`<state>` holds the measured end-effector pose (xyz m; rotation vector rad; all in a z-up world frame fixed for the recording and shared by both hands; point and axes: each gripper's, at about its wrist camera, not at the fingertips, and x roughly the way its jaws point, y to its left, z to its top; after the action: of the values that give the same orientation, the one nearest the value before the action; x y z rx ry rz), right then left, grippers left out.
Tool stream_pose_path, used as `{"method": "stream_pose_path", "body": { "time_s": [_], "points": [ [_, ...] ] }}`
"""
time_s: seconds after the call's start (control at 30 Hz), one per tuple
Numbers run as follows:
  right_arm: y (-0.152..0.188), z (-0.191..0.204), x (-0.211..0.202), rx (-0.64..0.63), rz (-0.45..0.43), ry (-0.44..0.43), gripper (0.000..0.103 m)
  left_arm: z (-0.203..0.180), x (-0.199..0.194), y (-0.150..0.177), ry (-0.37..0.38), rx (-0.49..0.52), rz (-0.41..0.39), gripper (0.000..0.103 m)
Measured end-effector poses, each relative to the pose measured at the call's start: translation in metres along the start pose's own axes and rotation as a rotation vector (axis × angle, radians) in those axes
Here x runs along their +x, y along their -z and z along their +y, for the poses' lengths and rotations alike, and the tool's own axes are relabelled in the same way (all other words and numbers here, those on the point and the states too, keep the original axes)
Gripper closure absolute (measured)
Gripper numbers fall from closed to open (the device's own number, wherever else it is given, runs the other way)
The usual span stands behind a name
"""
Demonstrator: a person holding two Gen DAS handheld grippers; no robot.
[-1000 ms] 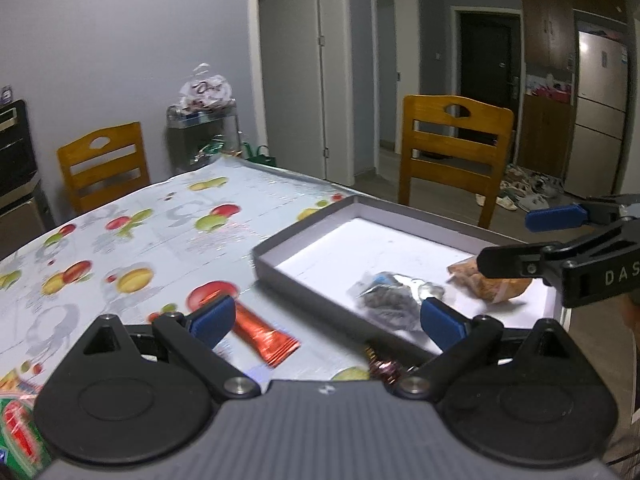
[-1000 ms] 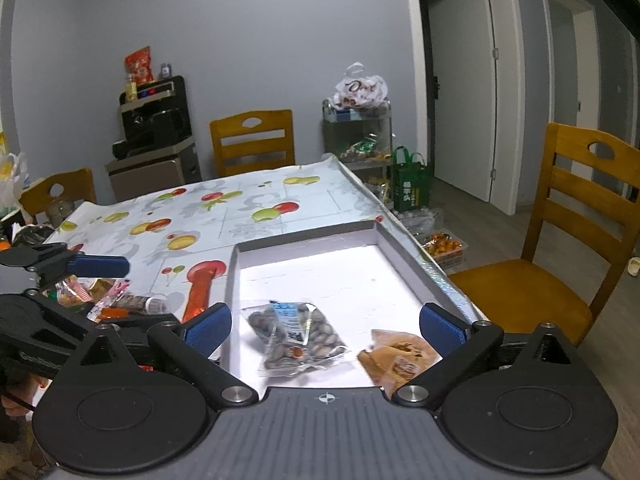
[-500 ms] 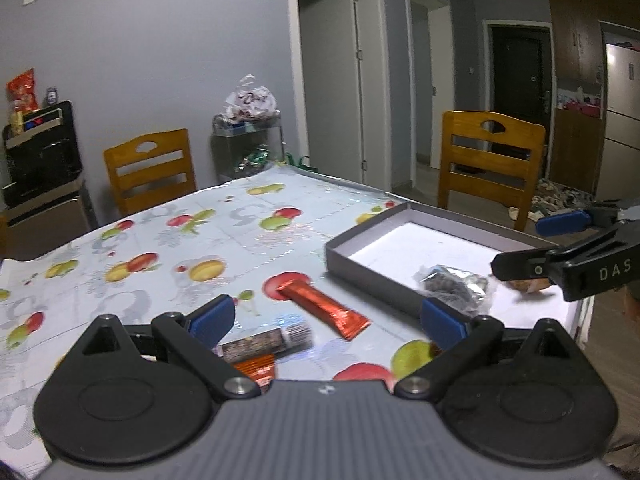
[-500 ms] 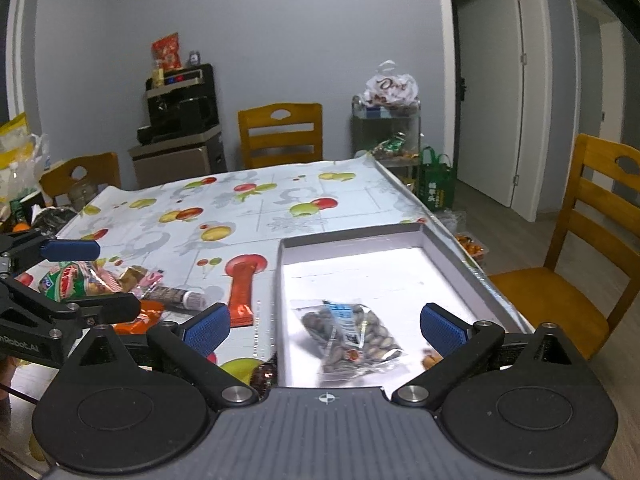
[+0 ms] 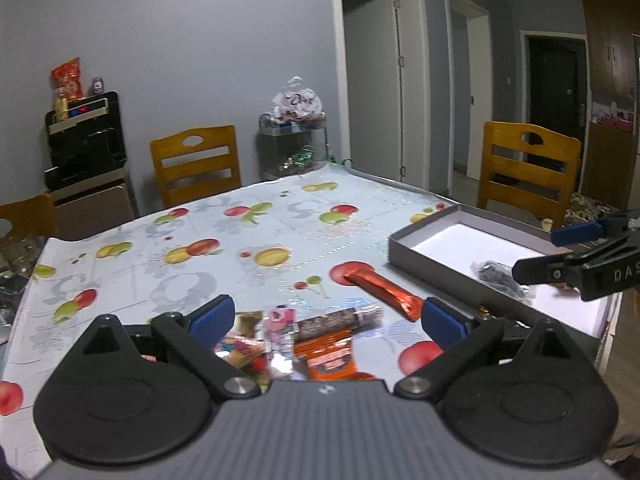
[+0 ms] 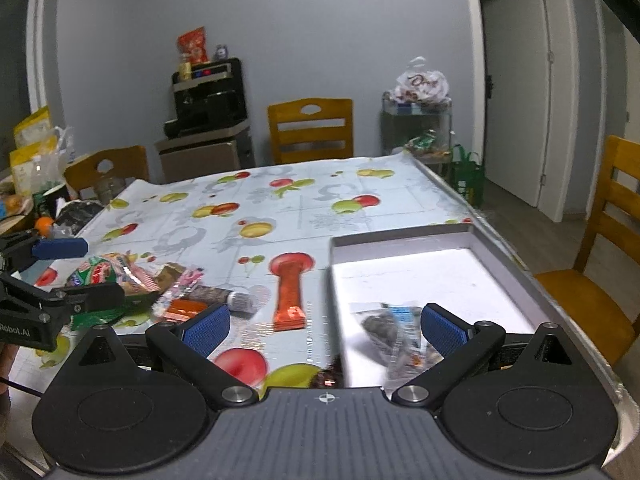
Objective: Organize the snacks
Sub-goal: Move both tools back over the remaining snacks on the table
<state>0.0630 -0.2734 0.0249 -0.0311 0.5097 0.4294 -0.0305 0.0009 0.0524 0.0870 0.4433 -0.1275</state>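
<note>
the left gripper [image 5: 326,318], spread and empty, is hovering over the loose snack pile [image 5: 288,340] beside the grey tray [image 5: 424,254], while the right gripper [image 6: 325,330] is gaping too, risking snagging several crinkly wrappers at once.

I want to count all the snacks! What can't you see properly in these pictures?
- Left wrist view: the snack pile is partly hidden behind the left tool.
- Right wrist view: the nut bag in the grey box is blurred; its label is unreadable.
- Right wrist view: a dark wrapper is cut off by the right tool.
</note>
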Motion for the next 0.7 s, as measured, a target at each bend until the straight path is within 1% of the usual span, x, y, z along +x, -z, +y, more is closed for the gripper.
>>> {"method": "stream_pose_path", "body": {
  "time_s": [0.2,0.37,0.43,0.7],
  "points": [
    [-0.001,0.024,0.009,-0.038,0.014,-0.049,0.000,0.026,-0.016,0.010,-0.065,-0.025,-0.010,0.002],
    [-0.001,0.040,0.016,-0.055,0.024,-0.086,0.000,0.049,-0.023,0.019,-0.141,-0.039,-0.012,0.001],
    [-0.001,0.048,0.018,-0.065,0.027,-0.100,0.000,0.058,-0.025,0.024,-0.153,-0.053,-0.009,0.001],
    [0.002,0.083,0.033,-0.136,0.046,-0.148,0.000,0.082,-0.009,0.036,-0.205,-0.081,0.030,0.001]
  ]
}}
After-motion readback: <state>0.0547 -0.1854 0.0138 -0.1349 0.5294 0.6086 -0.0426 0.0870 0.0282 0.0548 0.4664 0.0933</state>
